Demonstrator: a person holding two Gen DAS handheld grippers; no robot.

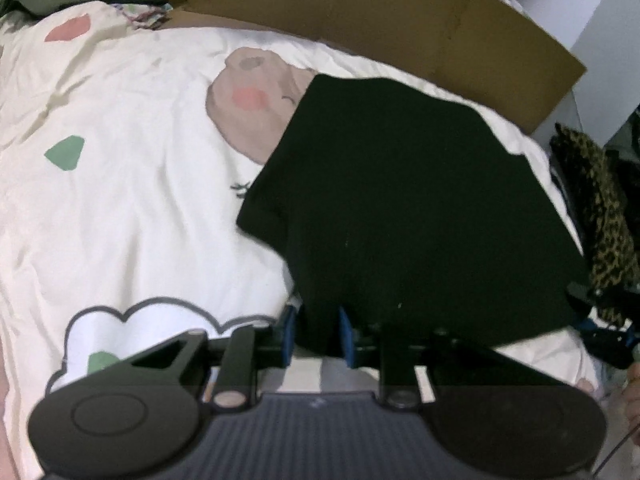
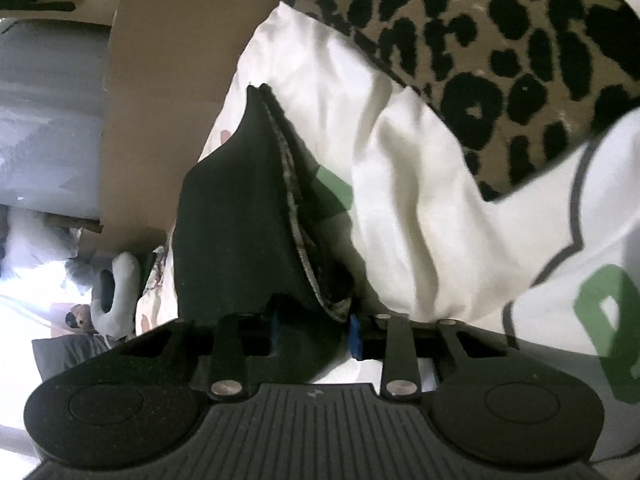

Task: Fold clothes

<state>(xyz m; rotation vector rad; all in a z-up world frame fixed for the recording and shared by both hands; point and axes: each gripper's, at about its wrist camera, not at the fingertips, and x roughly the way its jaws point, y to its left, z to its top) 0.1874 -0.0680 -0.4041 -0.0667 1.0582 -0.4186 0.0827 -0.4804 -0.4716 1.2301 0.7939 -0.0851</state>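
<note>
Currently mid-fold: left gripper (image 1: 317,334) and right gripper (image 2: 314,330) each pinch an edge of the black garment (image 1: 404,208), spread ahead on the cream duvet (image 1: 132,184). Next: both corners carried forward evenly.

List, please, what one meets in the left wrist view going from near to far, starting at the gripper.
left gripper, shut on the near edge of the black garment → the brown cartoon face printed on the cream duvet → the cardboard behind the bed.
</note>
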